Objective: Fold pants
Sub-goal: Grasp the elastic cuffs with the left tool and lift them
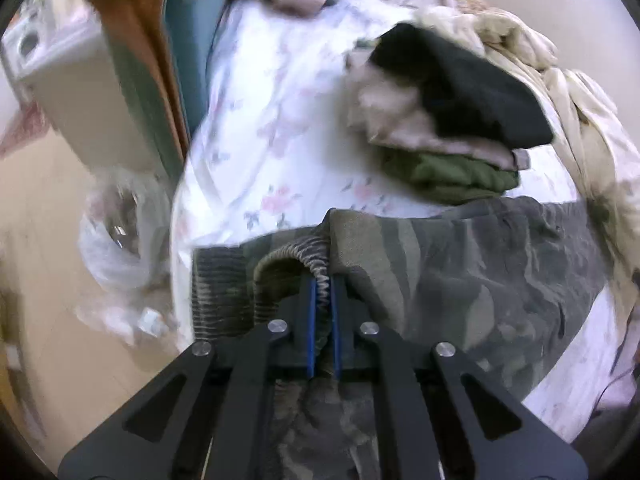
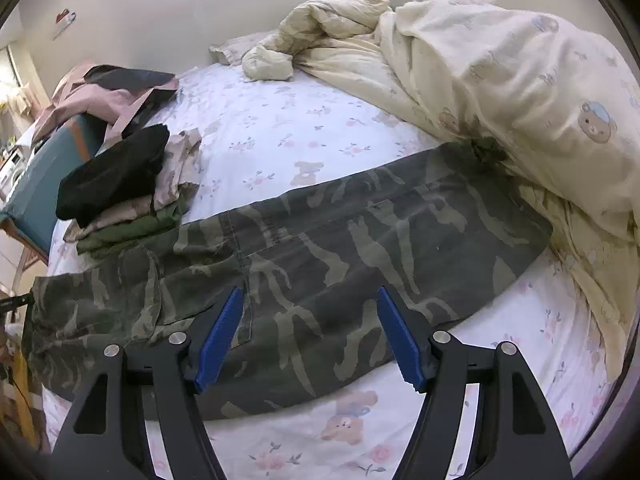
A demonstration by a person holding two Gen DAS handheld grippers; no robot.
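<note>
You are pinching the elastic waistband (image 1: pixel 316 264) of the camouflage pants (image 2: pixel 320 264) in your left gripper (image 1: pixel 323 312); its blue pads are pressing close together on the ribbed band. Your right gripper (image 2: pixel 310 334) is hovering spread wide over the middle of the pants, gripping nothing.

The pants are lying stretched across the bed (image 2: pixel 280 120), parallel to its near edge, legs seemingly one over the other, waist toward the left edge and cuffs running under the cream duvet (image 2: pixel 500 80) at the right. So the lengthwise fold is looking done, and the cross folds are looking still ahead of you.

A stack of folded clothes (image 2: pixel 120 192), black piece on top, is sitting by the bed's left edge just beyond the waist. A floral-and-bear sheet is covering the mattress; a plain wall is standing behind, and a teal-sided piece of furniture (image 2: pixel 48 168) is standing at the far left corner.
</note>
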